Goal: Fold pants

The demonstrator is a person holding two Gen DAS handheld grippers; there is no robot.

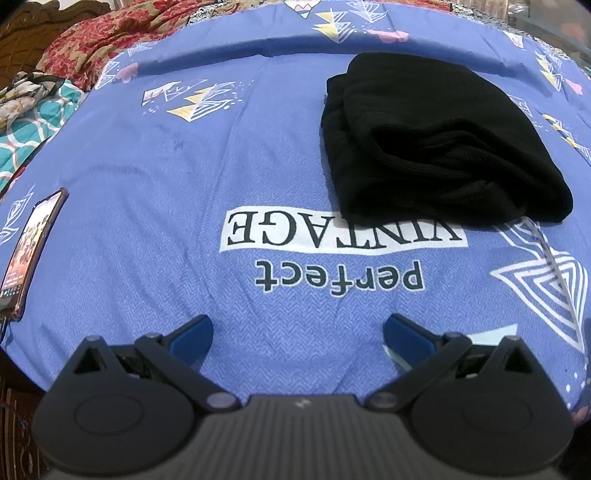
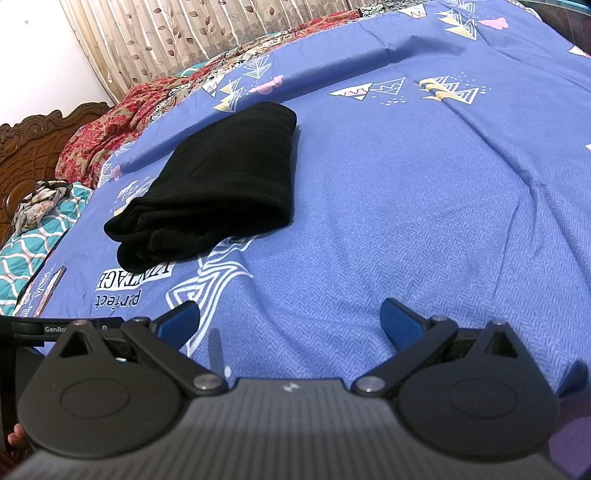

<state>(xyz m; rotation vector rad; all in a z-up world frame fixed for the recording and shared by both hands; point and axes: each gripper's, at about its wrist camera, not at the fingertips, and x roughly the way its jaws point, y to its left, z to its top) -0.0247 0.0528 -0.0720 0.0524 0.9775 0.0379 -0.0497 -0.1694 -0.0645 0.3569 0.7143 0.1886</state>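
Observation:
The black pants (image 1: 436,144) lie folded in a thick bundle on the blue printed bedsheet (image 1: 184,177), at the upper right of the left wrist view. They also show in the right wrist view (image 2: 218,188), at the left centre. My left gripper (image 1: 297,332) is open and empty, low over the sheet, well short of the pants. My right gripper (image 2: 290,321) is open and empty too, nearer than the pants and to their right. Nothing touches the pants.
A phone (image 1: 31,251) with a lit screen lies at the sheet's left edge. A red floral blanket (image 1: 107,33) and a teal patterned quilt (image 1: 33,129) are heaped at the far left. A carved wooden headboard (image 2: 26,155) and curtain (image 2: 192,29) stand behind.

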